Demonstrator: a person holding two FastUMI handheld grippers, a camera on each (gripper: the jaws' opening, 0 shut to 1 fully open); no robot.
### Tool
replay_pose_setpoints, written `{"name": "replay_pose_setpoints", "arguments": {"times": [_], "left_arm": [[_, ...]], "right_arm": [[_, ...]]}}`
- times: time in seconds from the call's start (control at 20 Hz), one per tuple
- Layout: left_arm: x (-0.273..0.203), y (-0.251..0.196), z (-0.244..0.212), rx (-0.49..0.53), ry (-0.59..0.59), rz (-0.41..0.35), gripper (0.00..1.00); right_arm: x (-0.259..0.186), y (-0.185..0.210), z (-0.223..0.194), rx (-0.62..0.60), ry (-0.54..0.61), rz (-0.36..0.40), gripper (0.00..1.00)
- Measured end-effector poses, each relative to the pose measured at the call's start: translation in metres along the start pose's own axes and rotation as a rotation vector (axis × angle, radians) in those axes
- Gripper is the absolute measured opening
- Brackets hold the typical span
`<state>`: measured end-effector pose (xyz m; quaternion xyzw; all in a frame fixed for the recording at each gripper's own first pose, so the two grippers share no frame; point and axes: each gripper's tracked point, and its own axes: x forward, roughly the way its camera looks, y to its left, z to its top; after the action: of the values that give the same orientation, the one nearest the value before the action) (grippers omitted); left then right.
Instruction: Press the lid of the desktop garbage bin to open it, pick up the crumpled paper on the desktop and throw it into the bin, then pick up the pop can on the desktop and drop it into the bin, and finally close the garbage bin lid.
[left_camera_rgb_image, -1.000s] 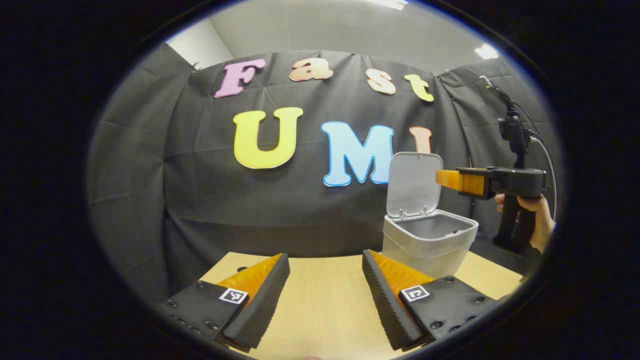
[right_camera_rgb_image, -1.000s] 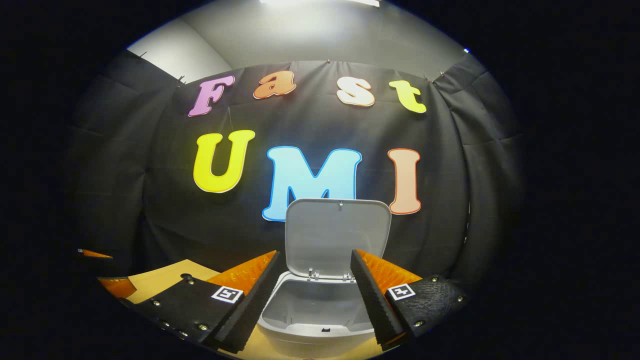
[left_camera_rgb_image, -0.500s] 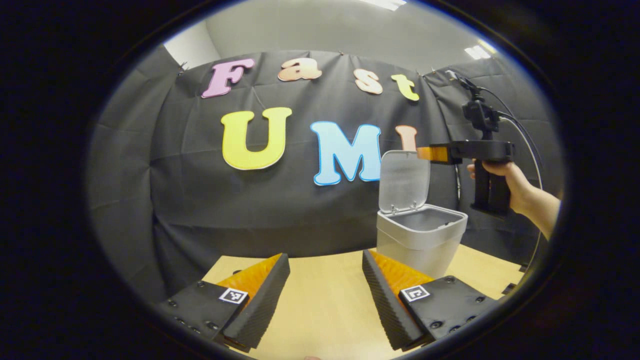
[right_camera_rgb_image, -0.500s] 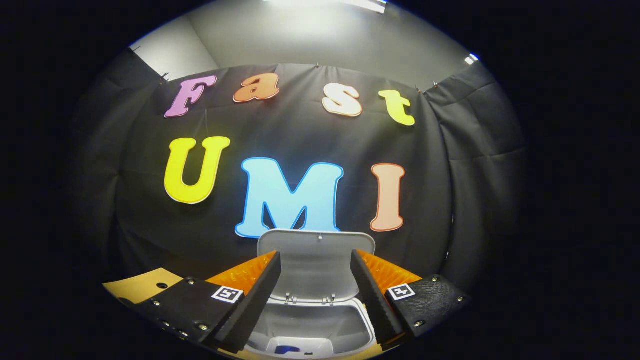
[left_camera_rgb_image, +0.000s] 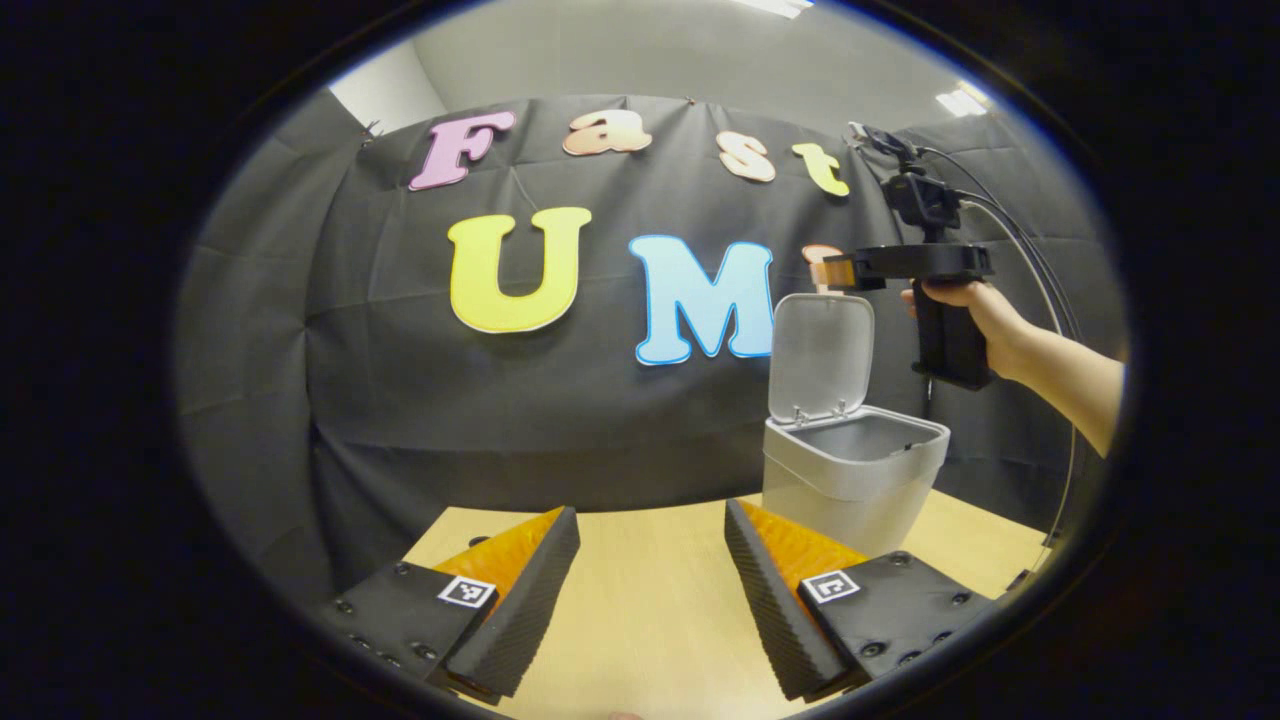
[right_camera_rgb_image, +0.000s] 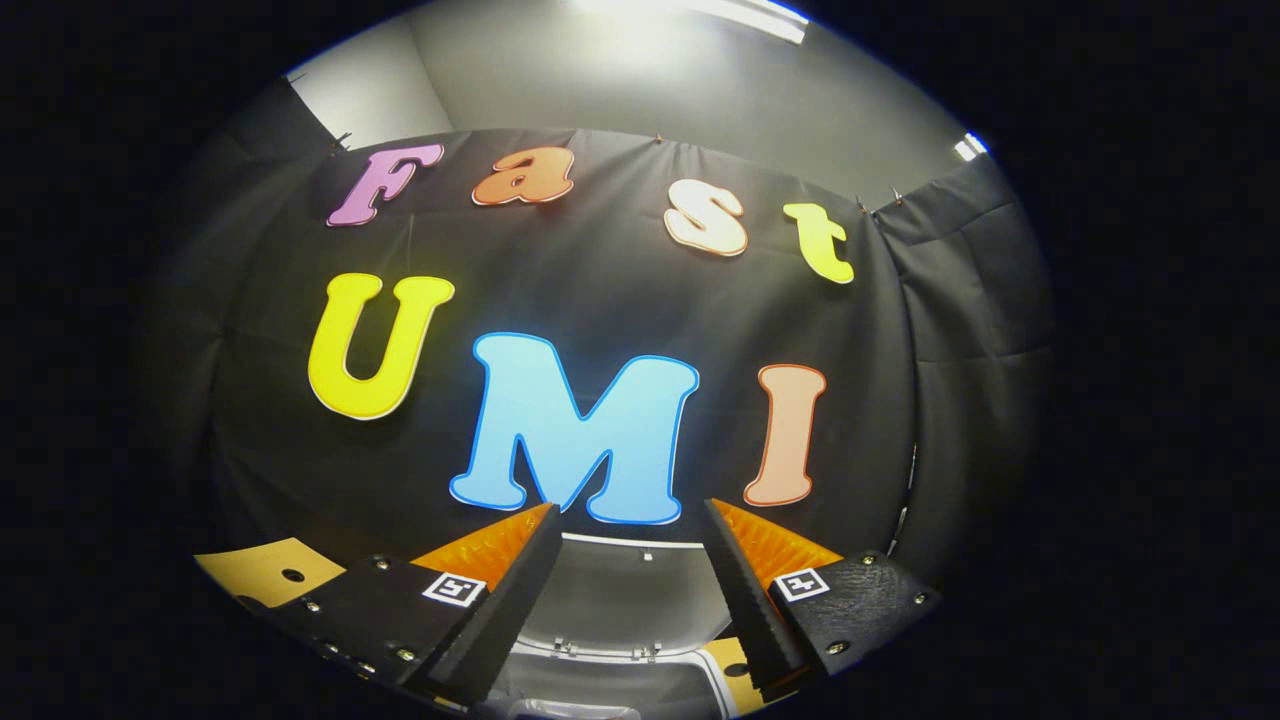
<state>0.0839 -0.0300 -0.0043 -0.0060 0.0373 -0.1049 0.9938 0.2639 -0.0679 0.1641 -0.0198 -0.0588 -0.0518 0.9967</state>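
The wooden table (left_camera_rgb_image: 650, 600) carries the grey garbage bin (left_camera_rgb_image: 850, 480) at its right, lid (left_camera_rgb_image: 820, 355) upright. The left gripper (left_camera_rgb_image: 650, 590) hovers low over bare table, fingers spread, empty. The right gripper (right_camera_rgb_image: 625, 600), fingers spread and empty, sits level above the lid's top edge, a hand (left_camera_rgb_image: 975, 305) gripping its handle.

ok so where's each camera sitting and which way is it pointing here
Left gripper view: low over the wooden table, facing the booth wall; its own left tool is open, with the right tool and a hand above the bin.
Right gripper view: high above the bin, facing the wall; right tool's fingers straddle the raised lid.
Shared: bin, lid, table.
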Motion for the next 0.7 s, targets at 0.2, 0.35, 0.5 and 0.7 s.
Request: {"name": "replay_pose_setpoints", "arguments": {"times": [0.2, 0.35, 0.5, 0.7], "left_arm": [[0.003, 0.005, -0.002, -0.019, 0.011, 0.026, 0.95], [0.001, 0.013, -0.007, -0.028, 0.024, 0.048, 0.95], [0.000, 0.020, -0.007, -0.038, 0.026, 0.072, 0.95], [-0.001, 0.024, -0.006, -0.037, 0.022, 0.080, 1.00]], "right_arm": [[0.021, -0.006, -0.010, 0.048, 0.040, -0.036, 0.89], [0.032, -0.013, -0.017, 0.066, 0.065, -0.055, 0.89], [0.035, -0.015, -0.021, 0.094, 0.086, -0.044, 0.89], [0.031, -0.014, -0.026, 0.159, 0.119, -0.003, 0.90]]}}
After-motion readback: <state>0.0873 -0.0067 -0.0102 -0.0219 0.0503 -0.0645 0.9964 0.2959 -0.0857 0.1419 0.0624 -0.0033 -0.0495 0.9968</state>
